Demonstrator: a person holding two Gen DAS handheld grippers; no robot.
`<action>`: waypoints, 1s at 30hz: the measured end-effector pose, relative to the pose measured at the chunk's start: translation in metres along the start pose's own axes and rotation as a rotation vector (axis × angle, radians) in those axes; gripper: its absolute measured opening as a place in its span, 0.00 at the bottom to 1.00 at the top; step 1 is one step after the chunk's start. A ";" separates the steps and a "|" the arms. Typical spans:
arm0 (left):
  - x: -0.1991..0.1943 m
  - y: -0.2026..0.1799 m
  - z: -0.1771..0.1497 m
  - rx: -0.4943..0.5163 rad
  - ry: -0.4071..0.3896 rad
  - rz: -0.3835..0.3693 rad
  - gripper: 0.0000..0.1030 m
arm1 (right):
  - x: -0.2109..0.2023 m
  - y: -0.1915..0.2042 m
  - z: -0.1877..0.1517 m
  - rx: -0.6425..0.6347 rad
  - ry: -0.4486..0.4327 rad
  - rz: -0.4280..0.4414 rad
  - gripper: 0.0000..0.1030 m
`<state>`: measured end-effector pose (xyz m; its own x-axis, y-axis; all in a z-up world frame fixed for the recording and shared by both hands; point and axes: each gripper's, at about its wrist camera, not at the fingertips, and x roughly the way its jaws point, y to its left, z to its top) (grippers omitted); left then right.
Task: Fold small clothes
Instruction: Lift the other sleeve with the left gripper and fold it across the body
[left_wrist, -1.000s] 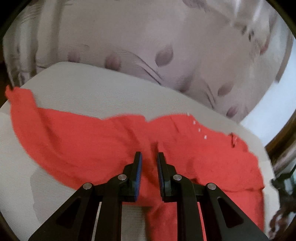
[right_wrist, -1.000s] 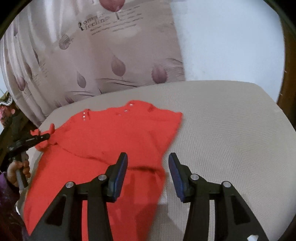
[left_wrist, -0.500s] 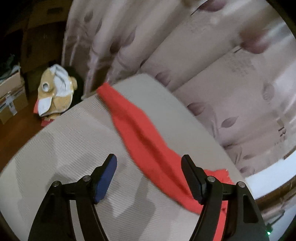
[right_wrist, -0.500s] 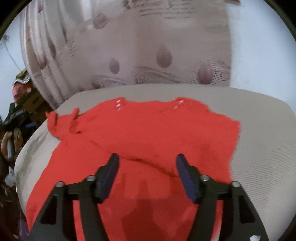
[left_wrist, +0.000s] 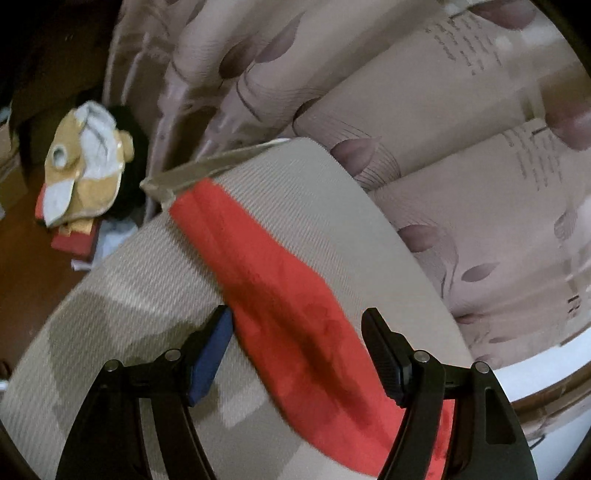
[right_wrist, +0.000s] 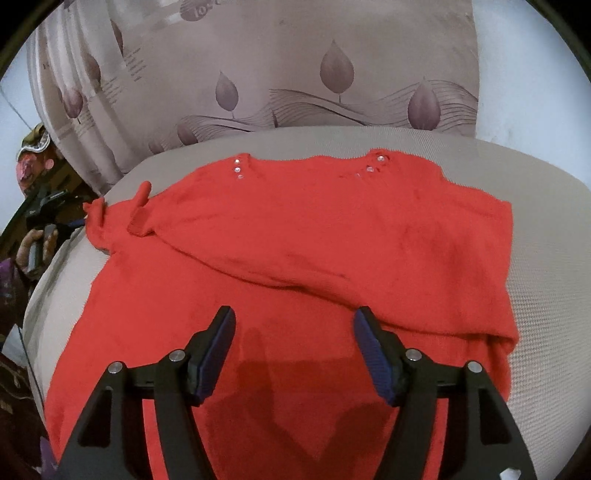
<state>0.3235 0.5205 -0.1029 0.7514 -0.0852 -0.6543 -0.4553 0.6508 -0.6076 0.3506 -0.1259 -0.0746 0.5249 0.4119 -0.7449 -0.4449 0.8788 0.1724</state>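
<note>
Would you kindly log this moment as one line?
left gripper: open, empty | right gripper: open, empty | red top: partly folded on cushion

- Home, living room or bedroom by the look of it
- Beige ribbed upholstered cushion (right_wrist: 517, 162) as the work surface, sofa or padded seat, can't tell which
- Patterned curtain (right_wrist: 295, 74) hanging right behind it, mauve leaf print with printed script
- Stuffed toy (left_wrist: 86, 162) on a dark wooden floor (left_wrist: 26, 266) beside the cushion
- Red knit top (right_wrist: 295, 240) spread out on the cushion, household laundry
</note>
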 end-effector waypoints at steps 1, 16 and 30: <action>0.002 -0.001 0.000 0.011 -0.007 0.018 0.32 | 0.001 0.001 0.000 -0.004 0.002 -0.004 0.64; -0.094 -0.220 -0.070 0.391 -0.118 -0.260 0.05 | -0.015 -0.025 0.000 0.136 -0.081 0.098 0.64; 0.036 -0.426 -0.284 0.641 0.251 -0.478 0.08 | -0.048 -0.078 -0.007 0.366 -0.206 0.274 0.66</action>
<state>0.4085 0.0261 0.0045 0.6312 -0.5770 -0.5183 0.3017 0.7983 -0.5212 0.3546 -0.2159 -0.0567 0.5732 0.6460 -0.5041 -0.3223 0.7434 0.5861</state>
